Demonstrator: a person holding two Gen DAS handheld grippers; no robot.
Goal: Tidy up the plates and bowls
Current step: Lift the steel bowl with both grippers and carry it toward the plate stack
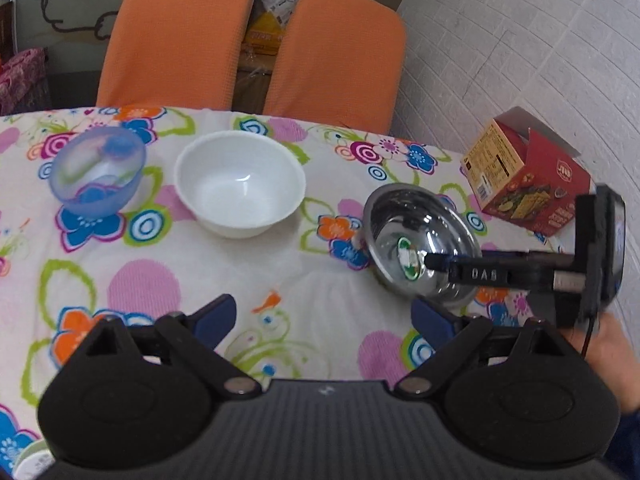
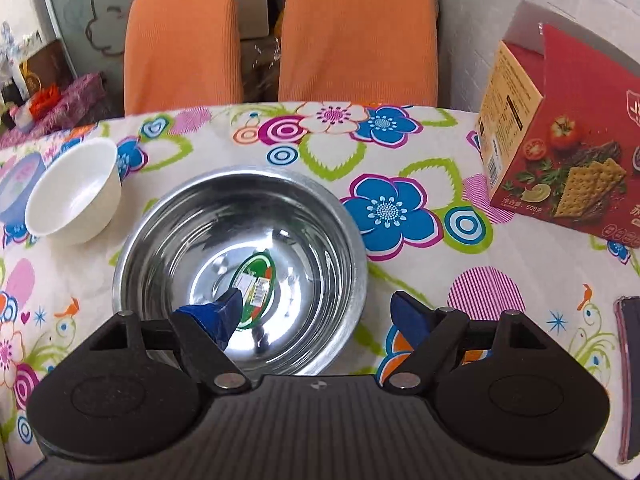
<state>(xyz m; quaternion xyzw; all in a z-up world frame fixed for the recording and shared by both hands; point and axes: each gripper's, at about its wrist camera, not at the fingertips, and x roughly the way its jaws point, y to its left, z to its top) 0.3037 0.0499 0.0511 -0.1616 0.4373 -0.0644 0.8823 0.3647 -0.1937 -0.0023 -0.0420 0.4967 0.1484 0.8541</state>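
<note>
Three bowls stand in a row on the flowered tablecloth: a translucent blue bowl [image 1: 98,172] at the left, a white bowl [image 1: 240,182] in the middle and a steel bowl [image 1: 420,240] with a green sticker inside at the right. My left gripper [image 1: 322,316] hovers open over bare cloth, nearer than the bowls. My right gripper [image 2: 316,312] is open astride the near right rim of the steel bowl [image 2: 240,240]: one blue finger [image 2: 224,312] is inside, the other outside. The left wrist view shows the right gripper [image 1: 436,264] reaching in from the right. The white bowl [image 2: 76,200] sits left of it.
A red cracker box [image 2: 560,140] stands at the table's right, behind the steel bowl. A dark flat item [image 2: 632,380] lies at the right edge. Two orange chairs [image 1: 256,40] stand beyond the far table edge. A person's hand [image 1: 612,352] holds the right gripper.
</note>
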